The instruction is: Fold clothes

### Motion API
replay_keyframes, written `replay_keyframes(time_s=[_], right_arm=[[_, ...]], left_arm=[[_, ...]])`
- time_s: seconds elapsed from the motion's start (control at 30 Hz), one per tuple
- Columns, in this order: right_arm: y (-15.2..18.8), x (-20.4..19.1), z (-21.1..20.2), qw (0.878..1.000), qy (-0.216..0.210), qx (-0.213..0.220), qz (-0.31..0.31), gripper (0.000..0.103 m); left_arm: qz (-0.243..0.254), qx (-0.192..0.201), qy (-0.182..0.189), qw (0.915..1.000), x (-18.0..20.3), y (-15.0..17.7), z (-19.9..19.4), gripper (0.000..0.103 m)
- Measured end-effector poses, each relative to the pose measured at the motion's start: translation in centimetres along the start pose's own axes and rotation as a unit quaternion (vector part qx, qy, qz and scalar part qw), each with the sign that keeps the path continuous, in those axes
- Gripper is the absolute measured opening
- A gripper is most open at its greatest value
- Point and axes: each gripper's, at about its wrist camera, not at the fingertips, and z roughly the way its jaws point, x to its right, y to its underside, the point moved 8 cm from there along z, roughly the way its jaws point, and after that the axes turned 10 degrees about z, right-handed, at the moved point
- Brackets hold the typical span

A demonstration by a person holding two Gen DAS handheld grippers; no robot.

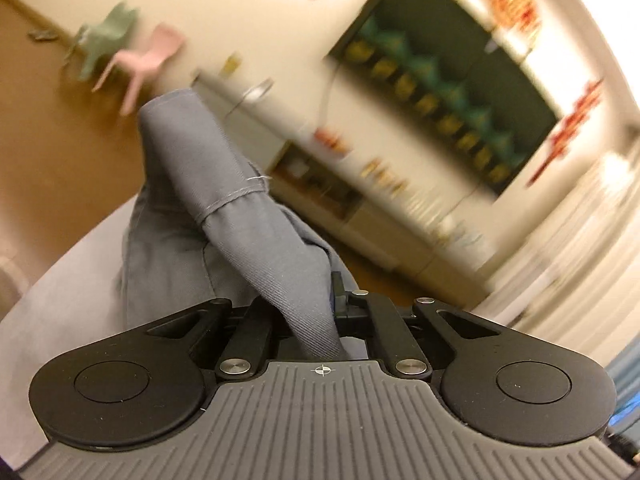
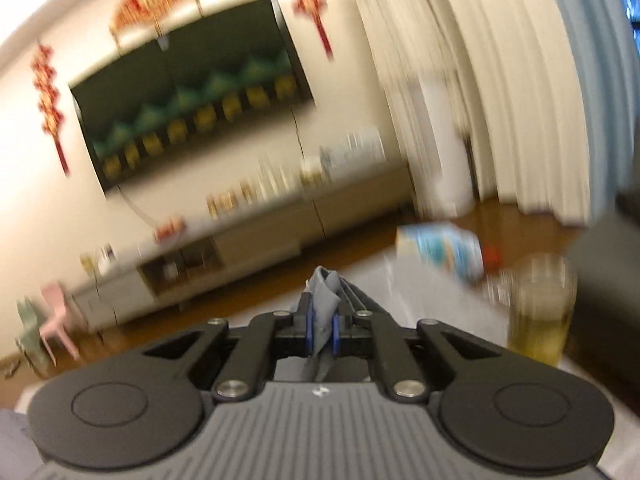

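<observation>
1. The grey-blue garment [image 1: 224, 216] was pinched in both grippers. A rolled, stitched hem stood up ahead of the left gripper [image 1: 320, 304], whose jaws had clamped tight on it, with more cloth sagging below to its left.
2. The right gripper [image 2: 322, 320] held only a small bunched tuft [image 2: 324, 292] between nearly closed blue pads [image 2: 308, 320]; judging by that thin bite, a tug could have pulled it free.
3. Just right of the right gripper stood a glass of yellow liquid [image 2: 538, 312]; swinging cloth might have toppled it.
4. Heavy blur made aligning edges uncertain.
</observation>
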Motion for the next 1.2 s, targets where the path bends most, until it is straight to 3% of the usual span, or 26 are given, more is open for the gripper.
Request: replay_keyframes(time_s=[0.07, 0.17, 0.2, 0.27, 0.37, 0.4, 0.43, 0.5, 0.57, 0.67, 0.73, 0.8, 0.93, 1.0, 1.07, 1.17, 1.2], right_arm=[[-1.1, 0.5, -1.0, 1.000, -0.010, 0.020, 0.009, 0.008], [1.1, 3.6, -2.1, 1.000, -0.004, -0.002, 0.014, 0.008], [2.5, 4.8, -2.2, 1.000, 0.005, -0.023, 0.014, 0.008], [5.6, 7.1, -2.0, 0.997, 0.026, -0.070, 0.013, 0.009], [12.6, 11.6, 0.5, 0.982, 0.086, -0.168, 0.016, 0.012], [14.4, 13.0, 1.2, 0.975, 0.111, -0.192, 0.017, 0.019], [15.2, 14.0, 1.3, 0.971, 0.135, -0.195, 0.016, 0.026], [14.9, 14.9, 0.4, 0.971, 0.168, -0.171, 0.014, 0.027], [13.0, 13.8, -1.3, 0.978, 0.168, -0.121, 0.001, 0.038], [11.5, 9.3, -2.5, 0.984, 0.135, -0.076, -0.083, 0.039], [12.7, 6.5, -1.5, 0.982, 0.094, -0.106, -0.127, 0.037], [15.3, 5.1, 0.4, 0.972, 0.066, -0.166, -0.155, 0.035], [18.3, 8.1, 3.3, 0.944, 0.129, -0.239, -0.187, 0.027], [18.1, 10.0, 3.5, 0.938, 0.168, -0.238, -0.188, 0.027], [16.9, 10.1, 2.8, 0.937, 0.190, -0.217, -0.196, 0.029], [16.0, 7.5, 1.7, 0.946, 0.151, -0.193, -0.213, 0.029], [16.2, 6.5, 1.7, 0.949, 0.131, -0.197, -0.209, 0.034]], left_arm=[[-0.002, 0.022, 0.014, 0.9997, 0.0, -0.6, -2.4, 0.000], [-0.014, 0.013, 0.003, 0.9998, -3.1, 2.7, -6.1, 0.000], [-0.022, -0.007, -0.011, 0.9997, -4.7, 4.8, -6.8, 0.000], [-0.038, -0.086, -0.056, 0.9940, -8.9, 11.0, -6.8, 0.000], [-0.056, -0.200, -0.124, 0.9704, -13.9, 19.3, -7.0, 0.000], [-0.056, -0.229, -0.144, 0.9612, -14.9, 21.4, -7.2, 0.000], [-0.048, -0.231, -0.148, 0.9603, -15.1, 22.1, -7.9, 0.003], [-0.048, -0.212, -0.147, 0.9650, -14.9, 21.7, -9.6, 0.016], [-0.048, -0.189, -0.142, 0.9704, -14.4, 20.5, -10.7, 0.024], [-0.037, -0.183, -0.147, 0.9714, -14.5, 19.8, -11.1, 0.029], [-0.038, -0.187, -0.158, 0.9687, -15.6, 20.2, -10.9, 0.029], [-0.049, -0.192, -0.175, 0.9644, -17.4, 21.5, -11.1, 0.032], [-0.084, -0.165, -0.179, 0.9664, -19.5, 22.6, -13.3, 0.035], [-0.092, -0.145, -0.180, 0.9684, -20.1, 22.1, -14.9, 0.042], [-0.093, -0.117, -0.176, 0.9730, -20.1, 20.8, -16.3, 0.042], [-0.099, -0.093, -0.148, 0.9796, -19.3, 19.6, -16.9, 0.046], [-0.100, -0.094, -0.136, 0.9811, -18.9, 19.5, -16.6, 0.048]])
